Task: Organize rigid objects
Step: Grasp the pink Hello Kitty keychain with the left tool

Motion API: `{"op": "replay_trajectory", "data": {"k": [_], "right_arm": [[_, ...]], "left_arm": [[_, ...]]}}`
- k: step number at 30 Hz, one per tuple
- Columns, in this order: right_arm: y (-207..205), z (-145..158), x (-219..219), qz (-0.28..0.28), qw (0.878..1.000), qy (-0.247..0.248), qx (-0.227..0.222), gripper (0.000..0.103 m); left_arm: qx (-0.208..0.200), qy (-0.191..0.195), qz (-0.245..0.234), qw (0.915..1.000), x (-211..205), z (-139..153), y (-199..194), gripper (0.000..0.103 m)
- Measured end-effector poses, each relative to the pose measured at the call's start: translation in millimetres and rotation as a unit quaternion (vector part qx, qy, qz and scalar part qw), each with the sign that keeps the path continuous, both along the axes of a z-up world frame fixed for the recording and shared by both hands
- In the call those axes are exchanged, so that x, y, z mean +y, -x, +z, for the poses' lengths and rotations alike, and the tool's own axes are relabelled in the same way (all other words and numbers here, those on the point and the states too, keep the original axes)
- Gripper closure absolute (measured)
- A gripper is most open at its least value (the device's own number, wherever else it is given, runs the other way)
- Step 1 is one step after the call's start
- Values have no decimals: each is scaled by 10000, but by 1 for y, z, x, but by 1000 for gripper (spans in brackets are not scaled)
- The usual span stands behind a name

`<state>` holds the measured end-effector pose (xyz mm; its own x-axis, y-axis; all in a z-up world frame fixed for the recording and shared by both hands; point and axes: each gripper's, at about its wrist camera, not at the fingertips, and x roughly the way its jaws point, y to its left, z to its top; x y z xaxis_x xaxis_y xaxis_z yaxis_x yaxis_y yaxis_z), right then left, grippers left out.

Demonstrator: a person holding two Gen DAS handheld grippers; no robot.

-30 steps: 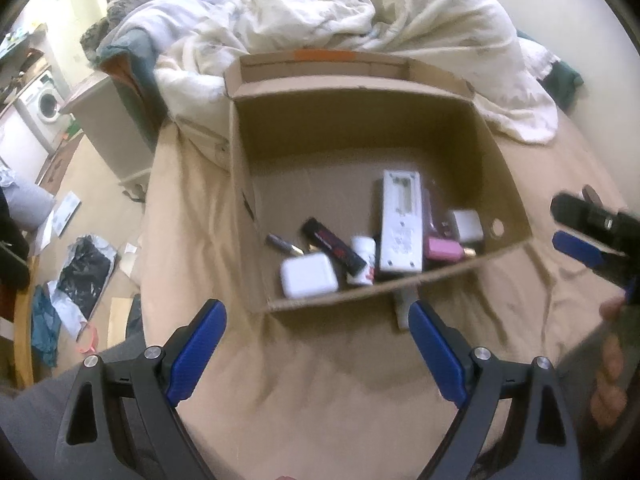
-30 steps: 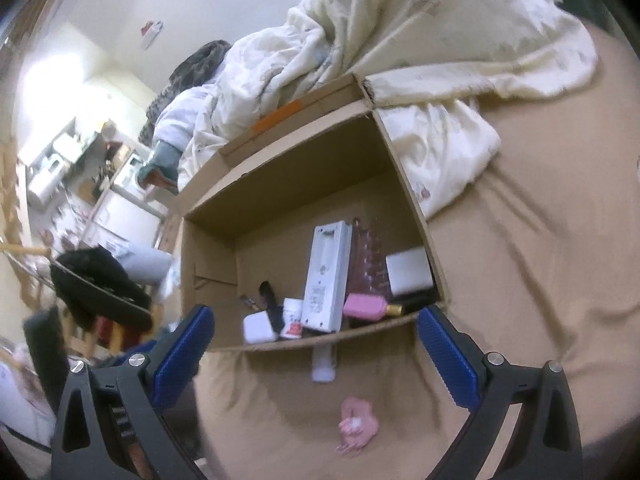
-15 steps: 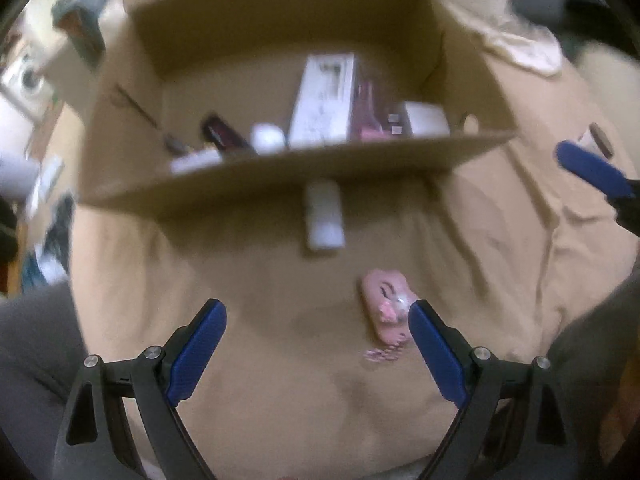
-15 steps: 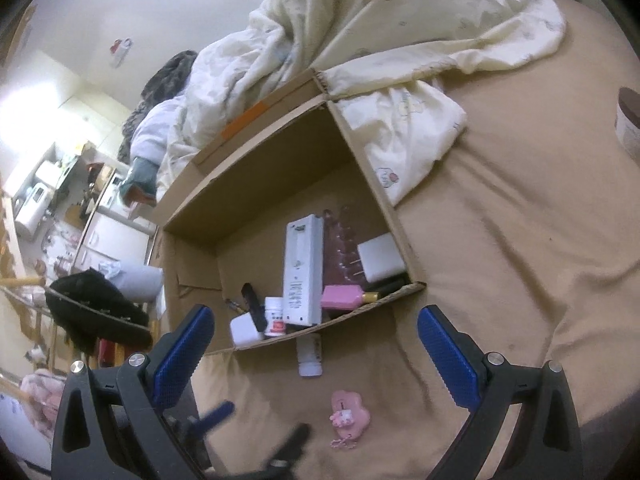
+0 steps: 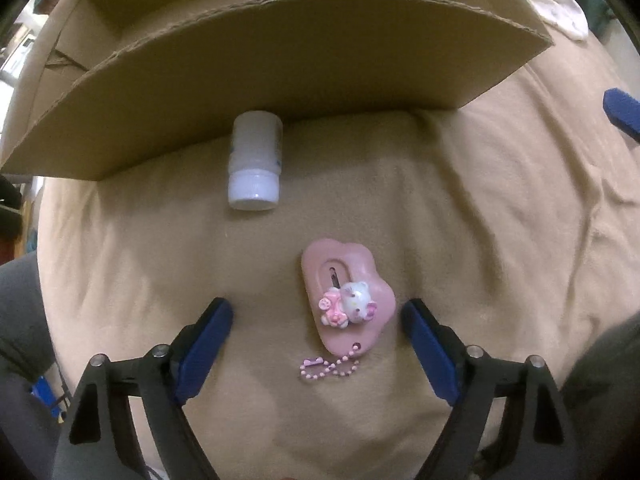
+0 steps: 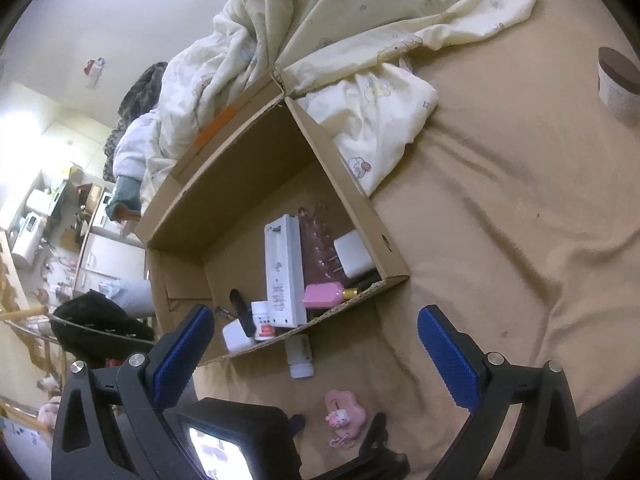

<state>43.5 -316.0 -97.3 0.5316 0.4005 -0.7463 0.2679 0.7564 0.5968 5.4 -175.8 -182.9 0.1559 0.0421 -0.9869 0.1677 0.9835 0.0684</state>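
Observation:
A pink cloud-shaped keychain point(image 5: 348, 300) with a small white cat figure and a bead chain lies on the tan sheet. My left gripper point(image 5: 316, 340) points down over it, jaws closing. The keychain lies between the pads, nearer the right one, and neither pad touches it. A white bottle point(image 5: 254, 164) lies on its side against the cardboard box point(image 5: 280, 60). In the right wrist view the box point(image 6: 360, 208) holds a white remote point(image 6: 282, 276), a pink bottle point(image 6: 322, 296), a white charger point(image 6: 354, 254) and other small items. My right gripper point(image 6: 316, 360) hangs open, holding nothing.
A rumpled cream duvet point(image 6: 360, 40) lies behind and beside the box. A jar with a brown lid point(image 6: 618, 80) stands on the sheet at far right. A person's grey-clad leg point(image 5: 20, 300) is at the left edge. Room furniture shows beyond the bed on the left.
My left gripper has come down and back from the box to the pink keychain, and its jaws have narrowed a little. It now shows at the bottom of the right wrist view.

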Motion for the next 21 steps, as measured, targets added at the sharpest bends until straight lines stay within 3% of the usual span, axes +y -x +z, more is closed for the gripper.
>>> {"op": "replay_trajectory", "data": {"k": [6,9,11,13,21], "right_arm": [[-1,-4,2,72,9999,-58,101,0],[-1,-3,3,95,9999,-38,106,0],[-1,-4,3,105,9999,-17,118,0],[-1,-4,4,108,9999,-3,132,0],[-1,-5,5,114,9998,61,174,0]], "left_arm": [[47,70,-118,9999,-1,1,-2,31],[47,101,-148,9998,-1,3,-4,44],[52,119,-264,9996,-4,5,-3,60],[35,89,-381,9992,-6,7,-8,68],[79,150,-422,9990,7,16,-12,68]]}}
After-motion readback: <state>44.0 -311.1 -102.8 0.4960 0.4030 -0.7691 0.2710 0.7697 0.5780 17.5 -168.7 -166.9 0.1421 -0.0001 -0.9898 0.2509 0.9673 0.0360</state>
